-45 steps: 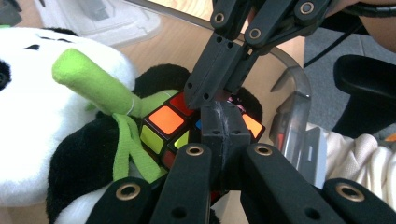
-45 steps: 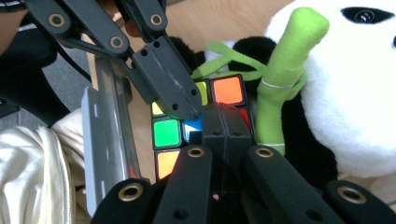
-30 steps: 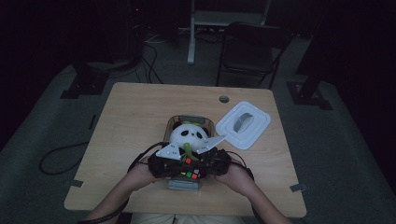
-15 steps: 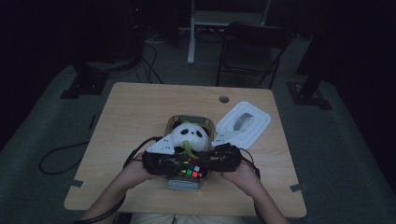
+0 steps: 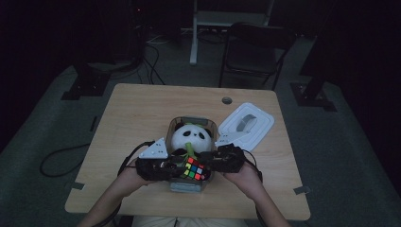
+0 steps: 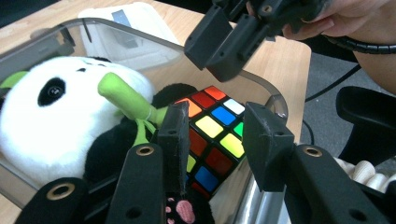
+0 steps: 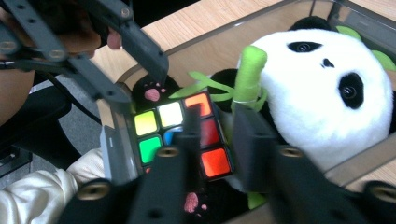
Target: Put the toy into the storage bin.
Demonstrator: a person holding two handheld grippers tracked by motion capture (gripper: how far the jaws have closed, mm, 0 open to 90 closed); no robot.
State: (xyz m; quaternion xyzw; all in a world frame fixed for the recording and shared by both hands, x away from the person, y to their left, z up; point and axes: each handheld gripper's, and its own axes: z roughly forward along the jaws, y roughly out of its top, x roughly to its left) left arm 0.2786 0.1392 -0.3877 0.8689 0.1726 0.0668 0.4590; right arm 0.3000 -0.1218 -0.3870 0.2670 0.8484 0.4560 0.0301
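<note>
on the wooden table a clear plastic container sits near the person's edge, holding a plush panda and a colour cube. going left to right in the high view, the left gripper comes in from the left beside the container, its grey three-cornered plate tilted up, and its tips reach over the container's near end by the cube. in the left gripper view its two black jaws stand part open over the cube; the jaws have just opened a little, and the cube lies past and below them, not pinched between the pads as far as can be told. the panda, with a green bamboo stalk at its mouth, lies just beside the cube, touching it.

the right gripper comes in from the other side, its tips also over the cube. in the right gripper view its jaws are blurred in front of the cube; they have just been closing, with a narrow gap between them, and whether they press on anything cannot be told. further right on the table lies the white lid, apart from the container.
</note>
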